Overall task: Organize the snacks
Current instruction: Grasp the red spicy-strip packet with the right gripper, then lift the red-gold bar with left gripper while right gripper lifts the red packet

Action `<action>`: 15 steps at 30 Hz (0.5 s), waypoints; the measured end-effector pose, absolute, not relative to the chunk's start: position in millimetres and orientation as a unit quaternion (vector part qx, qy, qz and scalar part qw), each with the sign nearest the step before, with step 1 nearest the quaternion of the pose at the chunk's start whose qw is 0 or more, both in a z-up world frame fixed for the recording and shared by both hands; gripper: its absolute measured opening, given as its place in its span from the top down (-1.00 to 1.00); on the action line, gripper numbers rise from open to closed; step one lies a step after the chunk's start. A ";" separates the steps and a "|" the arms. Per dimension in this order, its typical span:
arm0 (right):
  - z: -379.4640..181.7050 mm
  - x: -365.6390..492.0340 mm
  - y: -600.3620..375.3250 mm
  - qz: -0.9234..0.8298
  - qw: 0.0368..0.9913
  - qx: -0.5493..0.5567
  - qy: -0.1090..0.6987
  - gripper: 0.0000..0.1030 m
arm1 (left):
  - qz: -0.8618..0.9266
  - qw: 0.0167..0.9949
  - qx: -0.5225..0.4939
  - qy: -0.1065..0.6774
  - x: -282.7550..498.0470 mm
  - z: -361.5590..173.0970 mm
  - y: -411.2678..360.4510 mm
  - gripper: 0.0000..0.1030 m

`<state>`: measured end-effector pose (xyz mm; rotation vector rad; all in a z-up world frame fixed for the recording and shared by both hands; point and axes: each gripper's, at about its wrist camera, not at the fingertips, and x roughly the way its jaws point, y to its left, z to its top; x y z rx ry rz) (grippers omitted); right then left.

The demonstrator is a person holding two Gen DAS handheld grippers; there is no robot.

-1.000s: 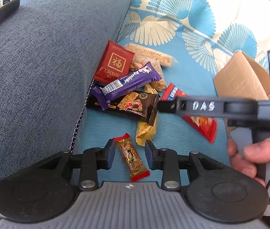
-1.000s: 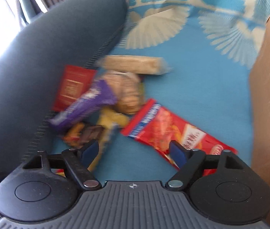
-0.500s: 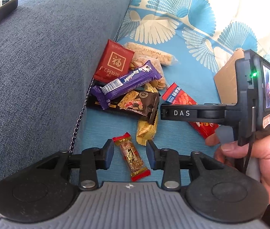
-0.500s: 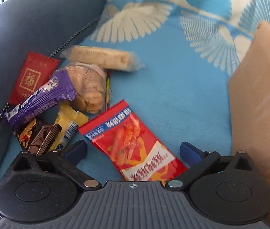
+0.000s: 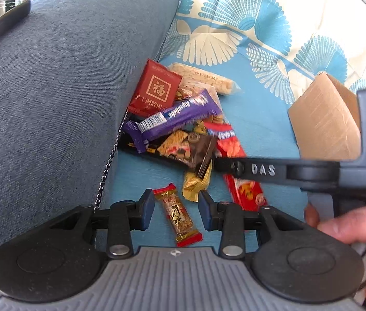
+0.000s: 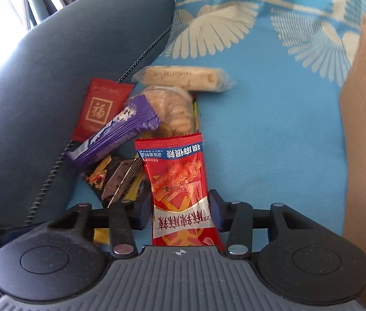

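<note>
straddling red snack packet (image 6: 180, 181): right tongs (image 6: 180, 213)

Your right gripper (image 6: 181, 212) covers the lower end of the red snack packet (image 6: 179, 181), so you can't see whether its pads press the wrapper. The purple bar (image 5: 172, 119) is smeared by motion, its lettering unreadable. The cardboard box (image 6: 364, 140) is cut off by the frame edge (only one flap shows). The black packet (image 5: 183, 150) lies partly buried under that bar.
</note>
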<state>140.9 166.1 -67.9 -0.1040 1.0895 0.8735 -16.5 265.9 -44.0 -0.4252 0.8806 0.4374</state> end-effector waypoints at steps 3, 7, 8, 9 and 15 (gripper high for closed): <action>-65.4 132.5 155.4 0.393 0.759 -0.023 0.518 0.11 | 0.206 0.862 -0.205 0.416 -19.4 -42.3 265.9 0.20; -60.7 113.3 139.4 0.374 0.764 -0.017 0.525 0.11 | 0.199 0.859 -0.211 0.422 -19.2 -42.2 266.3 0.20; -58.0 107.1 134.9 0.370 0.768 -0.020 0.523 0.11 | 0.195 0.857 -0.213 0.427 -18.4 -43.2 266.9 0.20; -55.1 101.0 131.7 0.366 0.772 -0.024 0.519 0.11 | 0.190 0.853 -0.217 0.435 -17.0 -44.5 267.5 0.20; -48.8 68.9 112.1 0.357 0.783 -0.050 0.507 0.08 | 0.169 0.815 -0.240 0.499 -2.9 -61.0 273.4 0.20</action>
